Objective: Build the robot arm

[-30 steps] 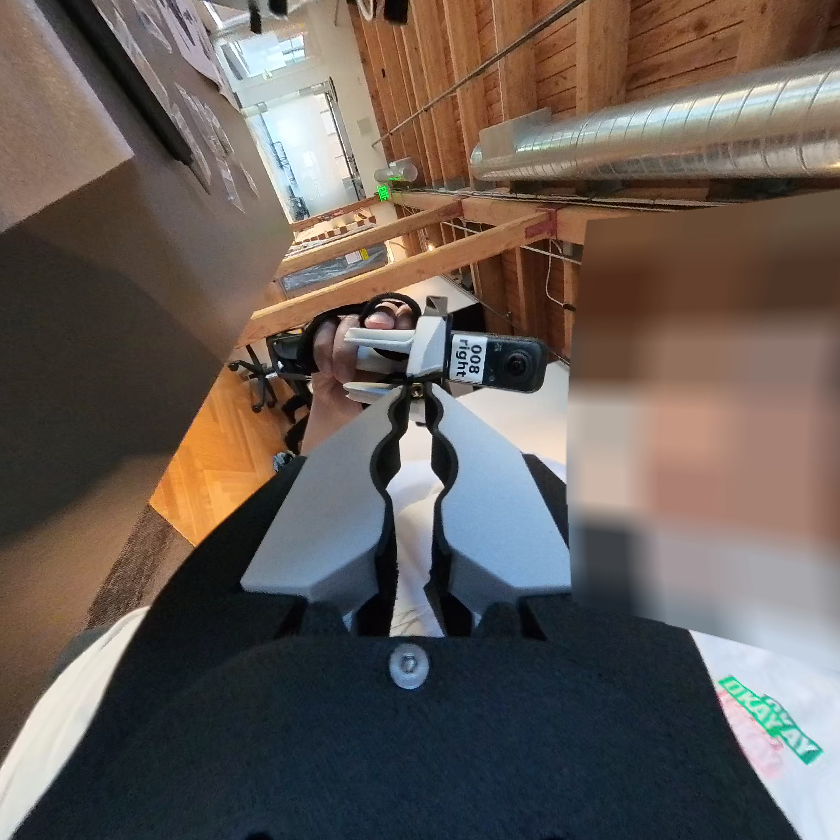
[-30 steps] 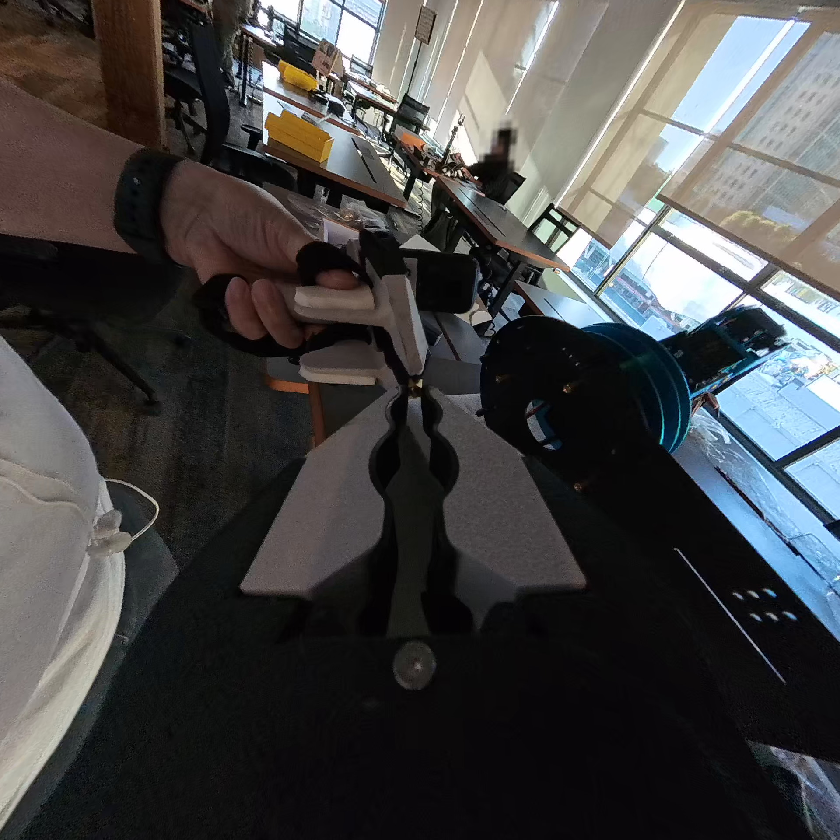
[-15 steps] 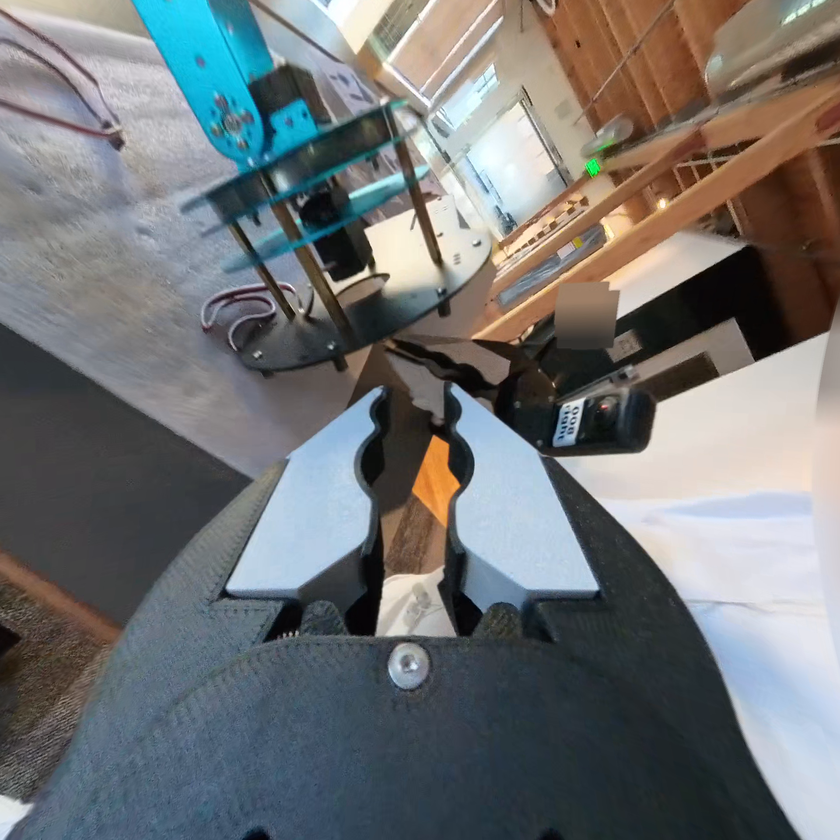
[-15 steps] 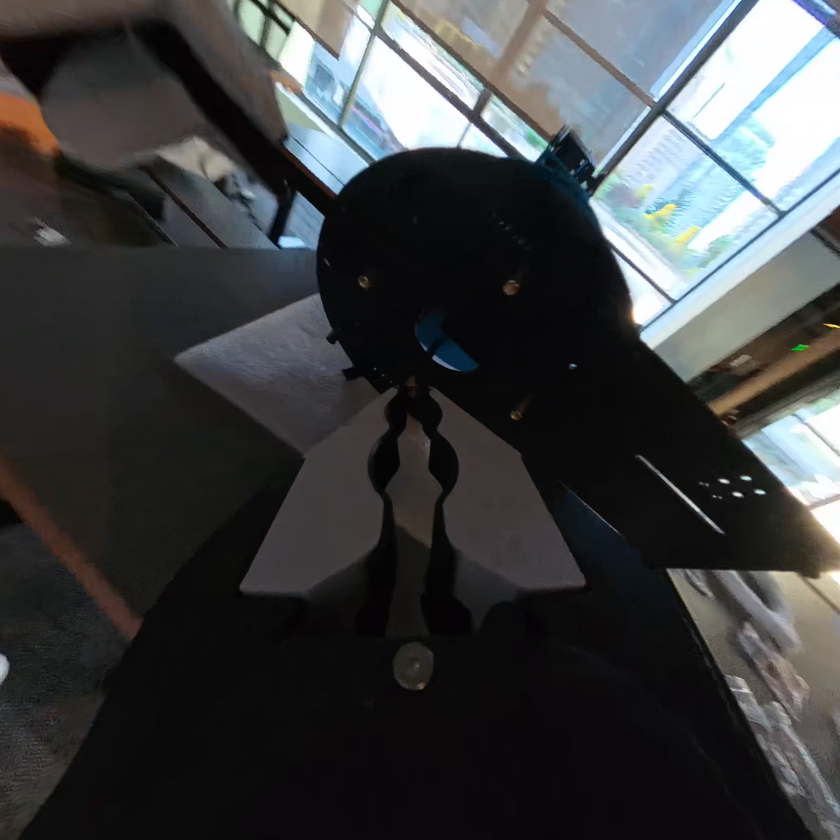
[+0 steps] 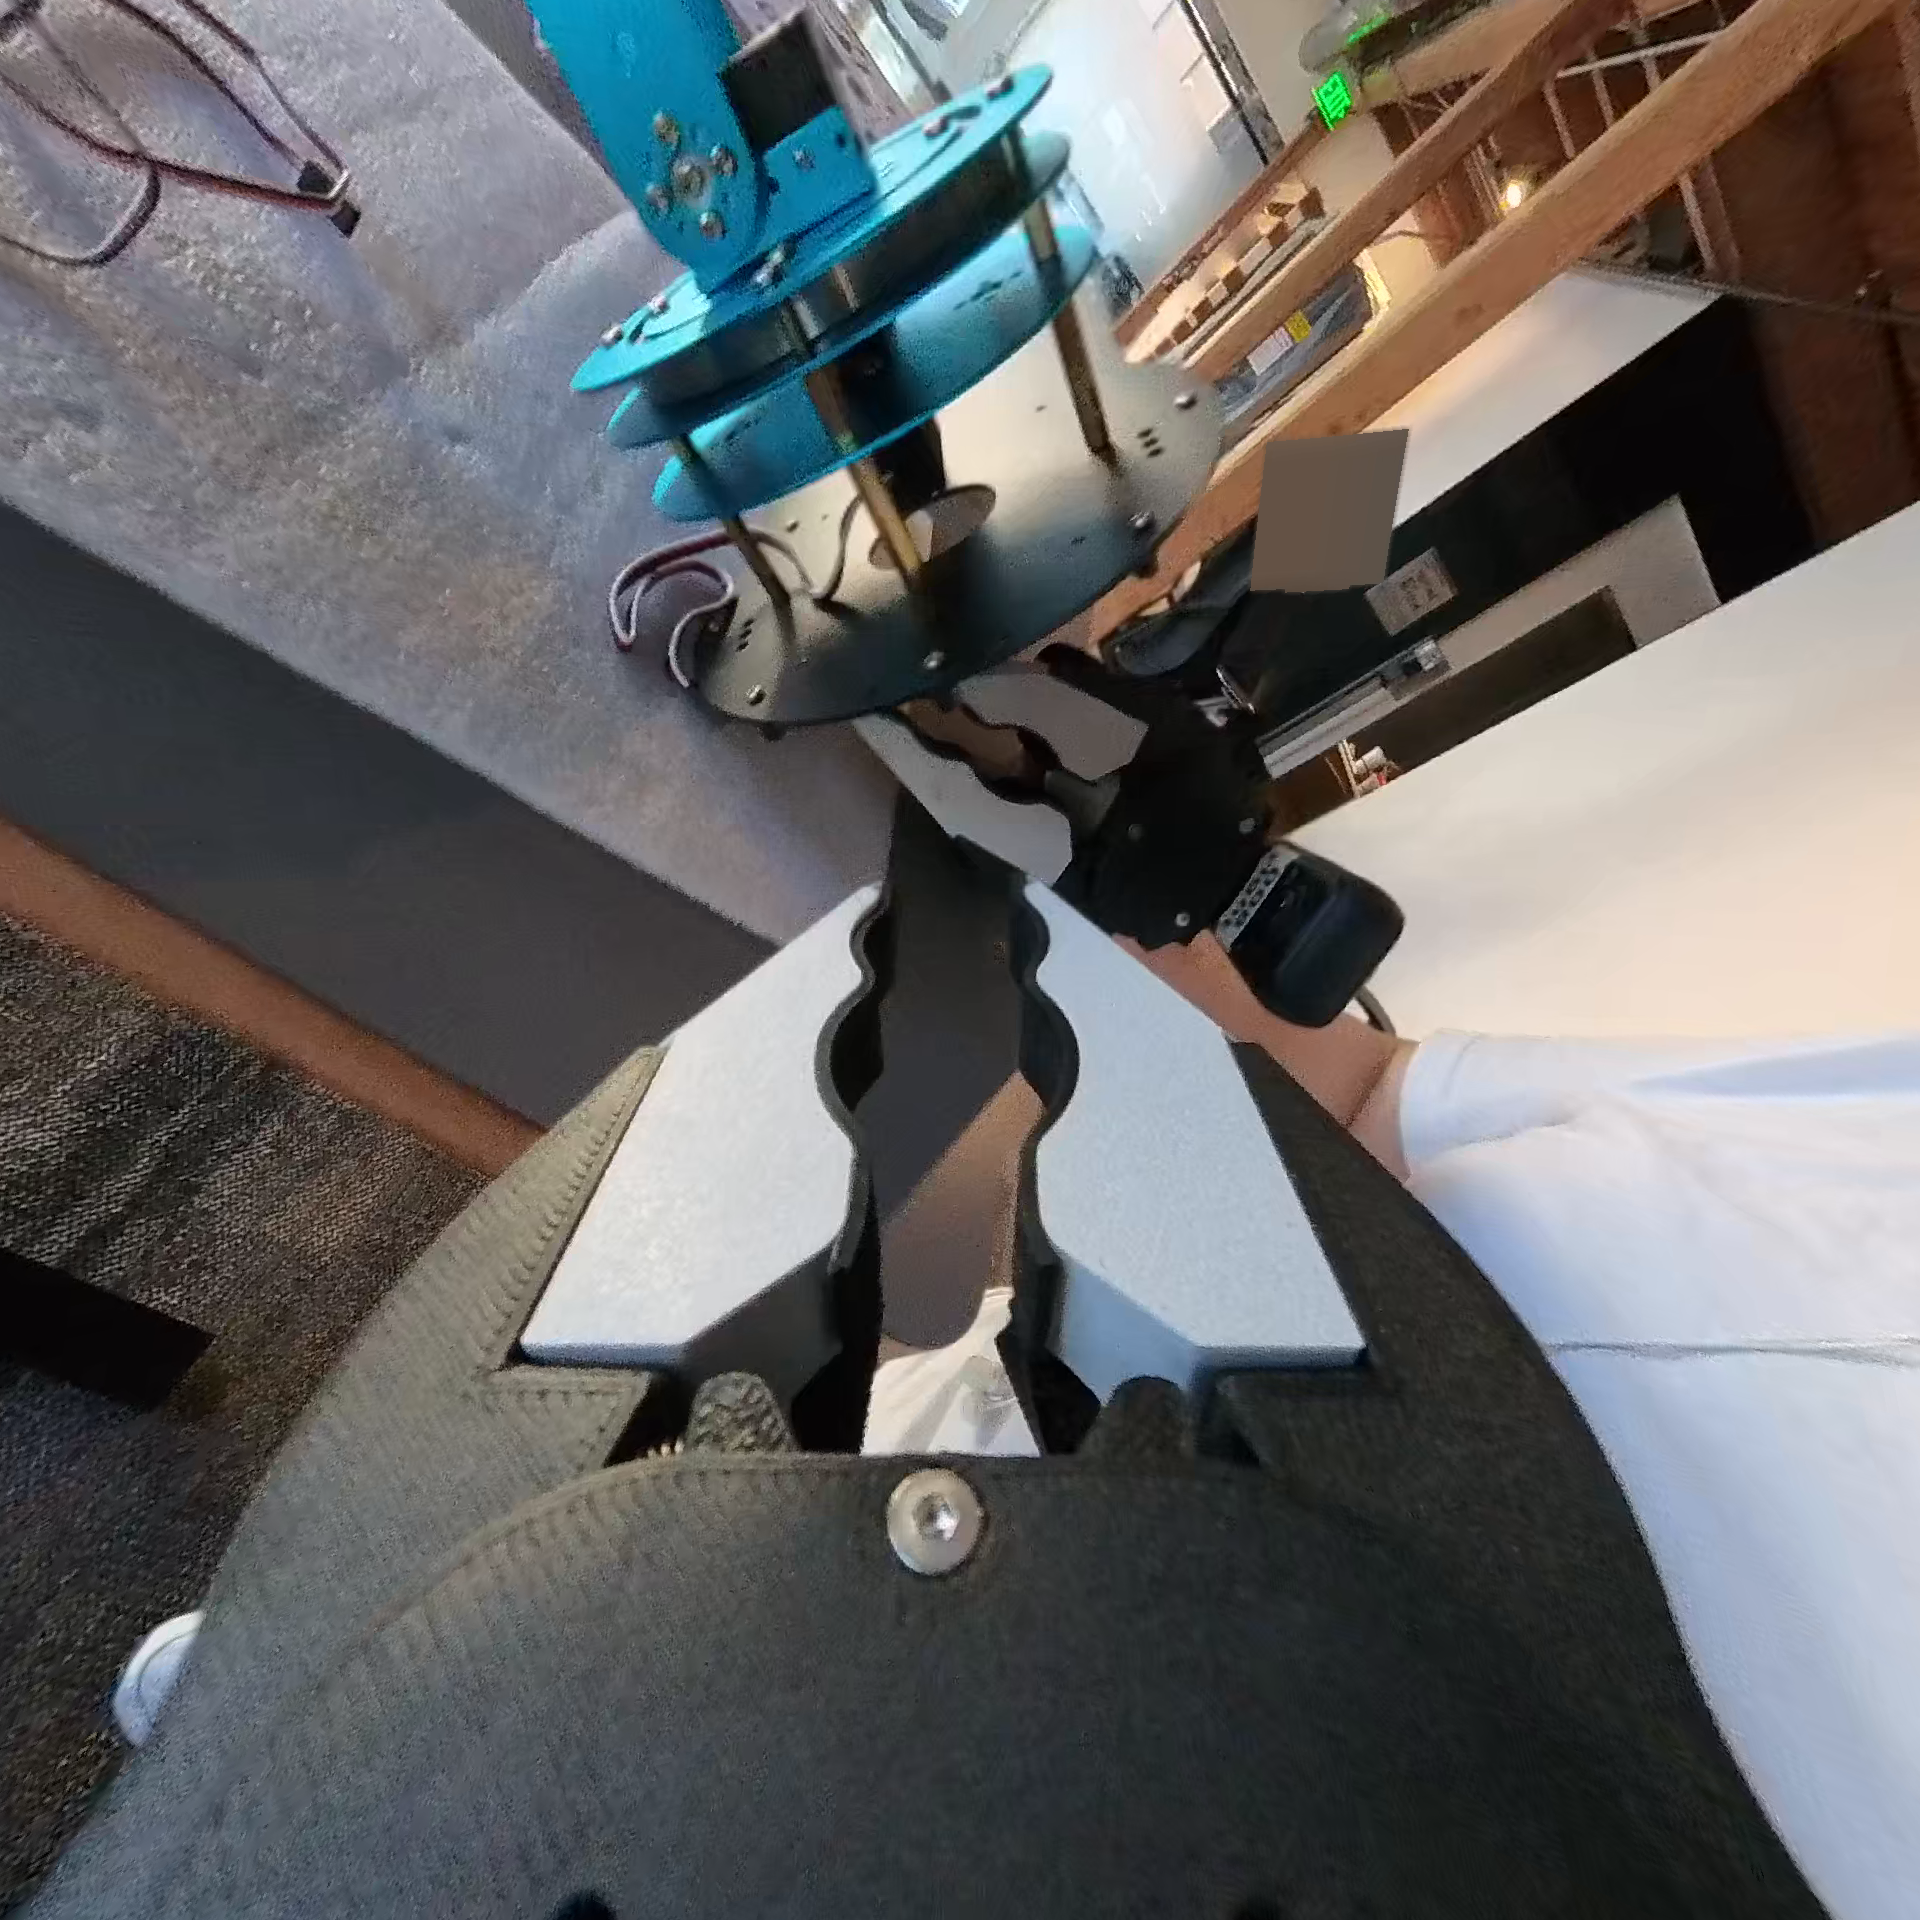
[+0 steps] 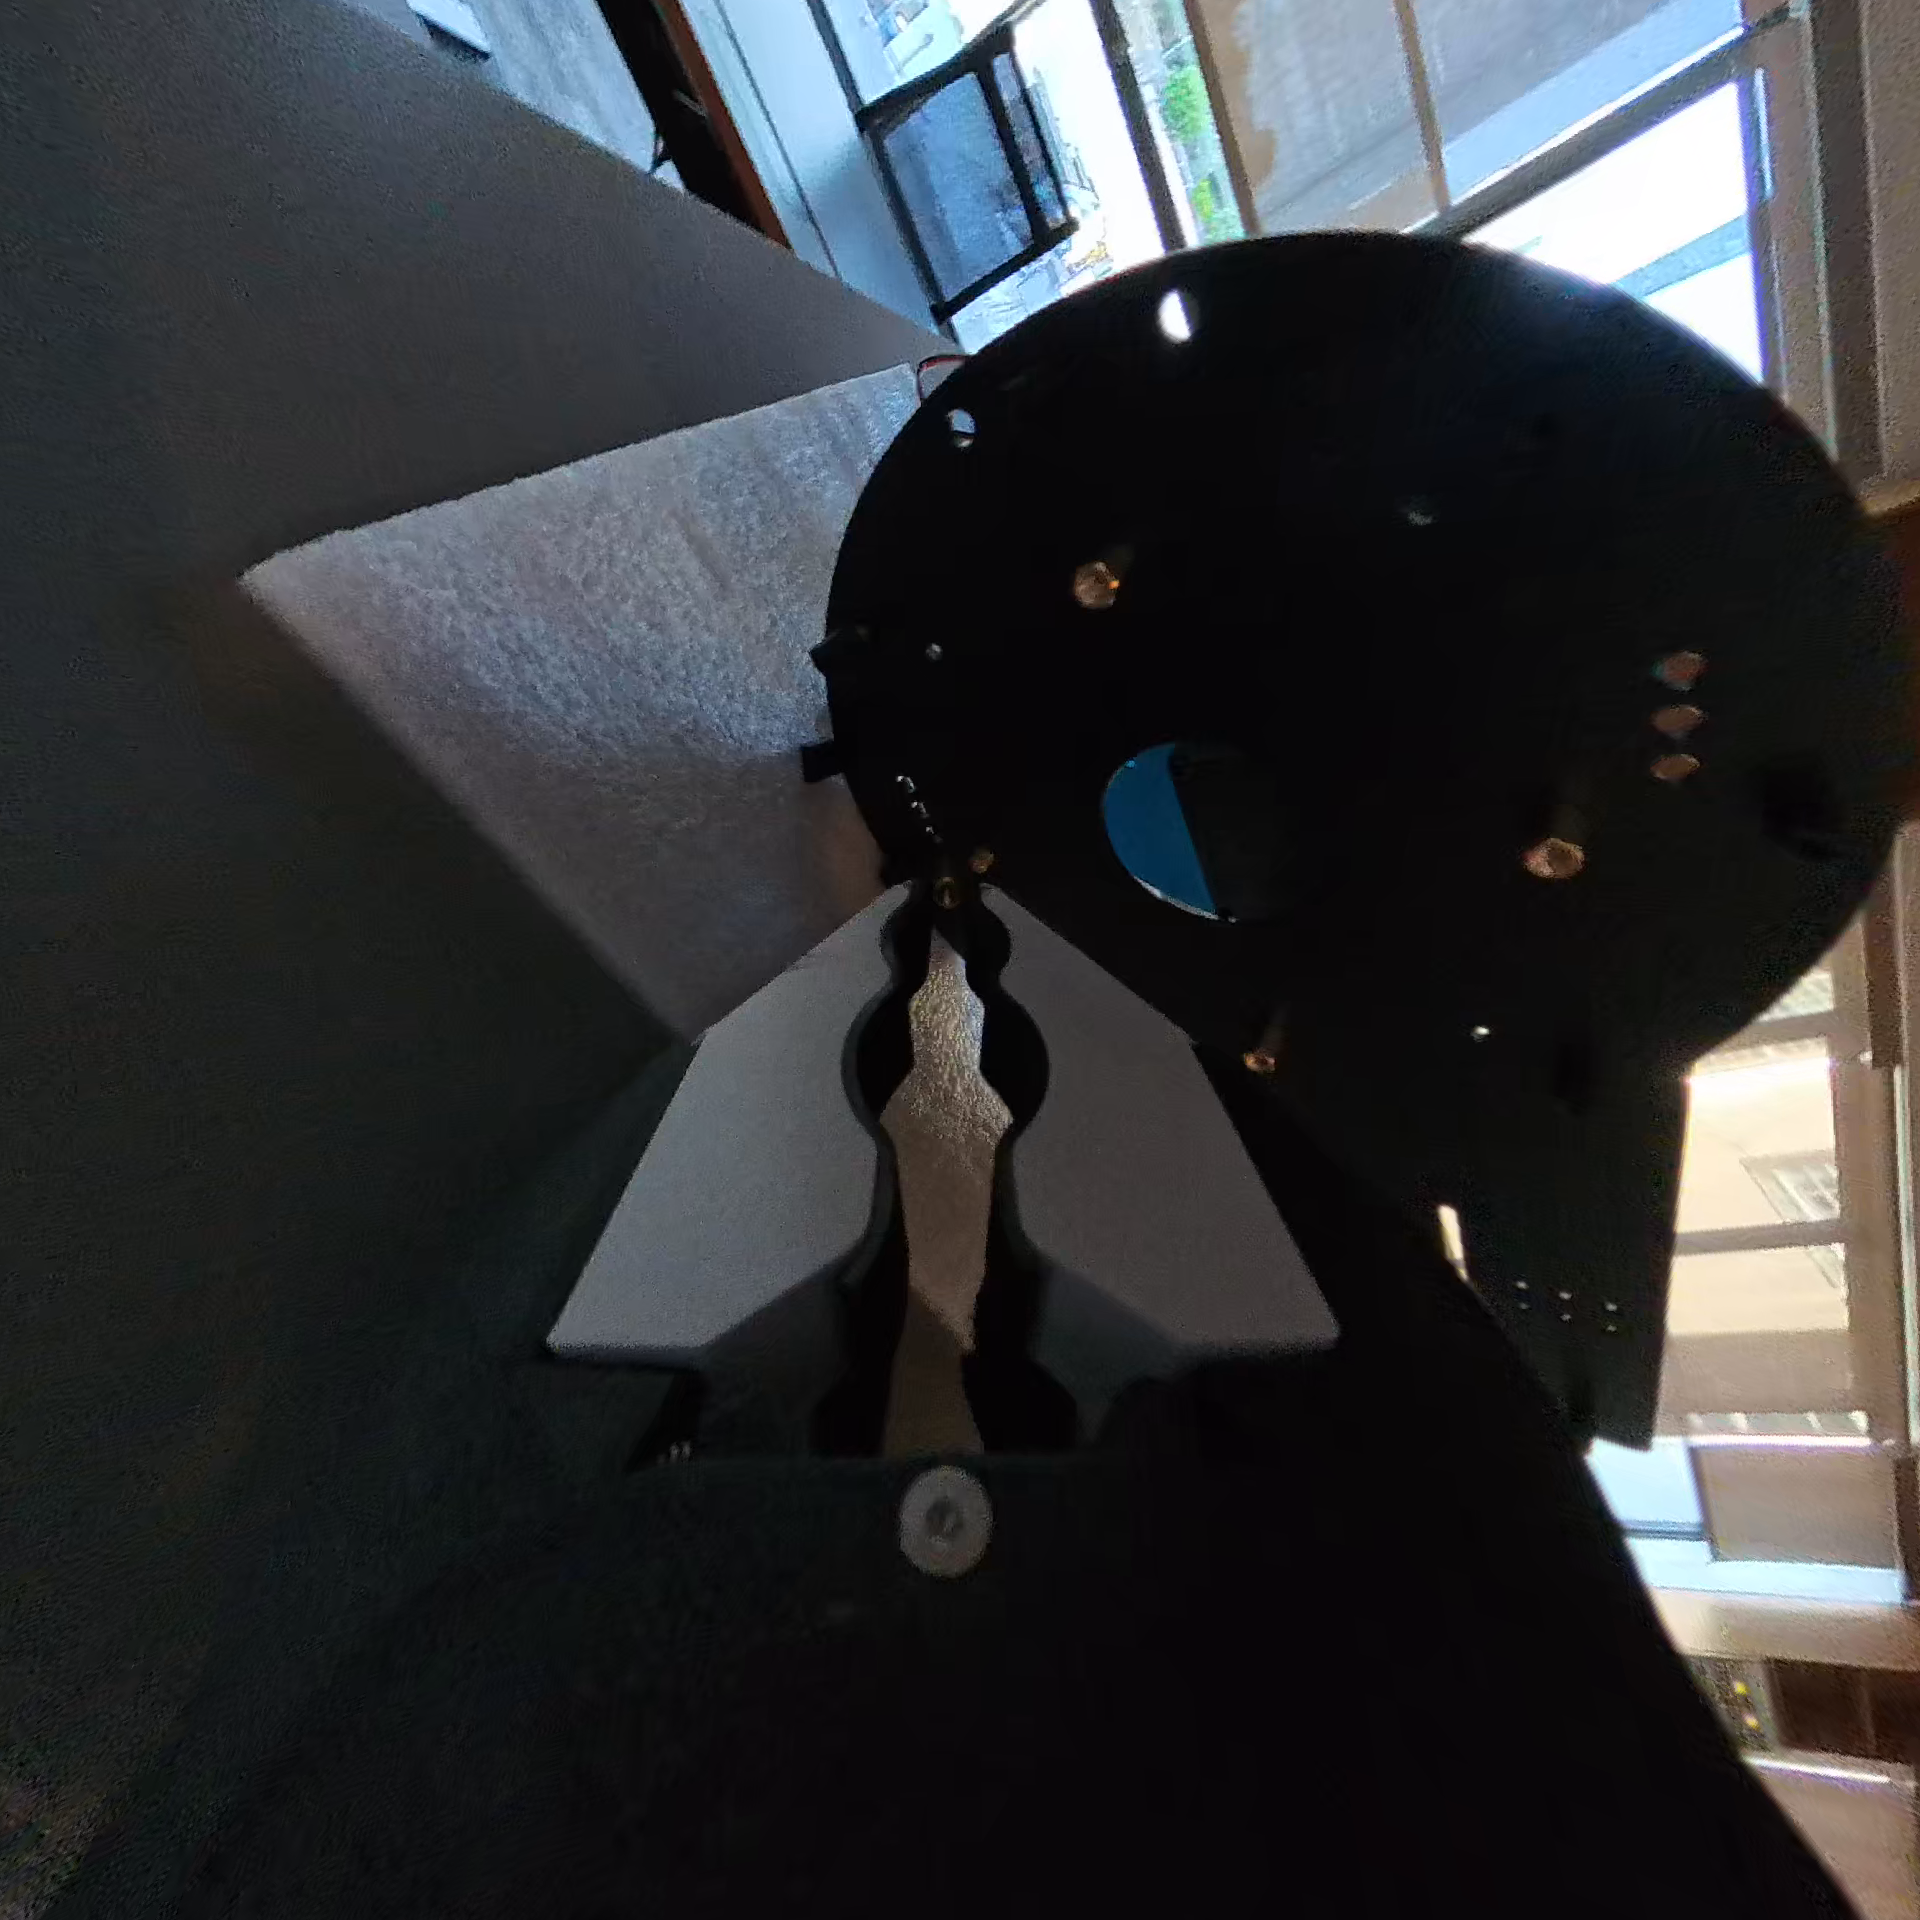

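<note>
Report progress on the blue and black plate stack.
Done: the plate stack sits on grey foam. In hand: the right gripper has its tips at the rim of the black base plate; whether it grips is unclear. The left gripper is open and empty, just short. Left: cannot tell.

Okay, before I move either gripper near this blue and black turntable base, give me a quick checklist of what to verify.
1. Left gripper open with nothing between its fingers: ok.
2. Right gripper tips at the rim of the black base plate: ok.
3. Right gripper actually clamped on that rim: cannot tell, the tips are in shadow.
4. Base plate lying flat on the foam sheet: cannot tell.
5. Loose wires beside the base clear of both grippers: ok.
</note>
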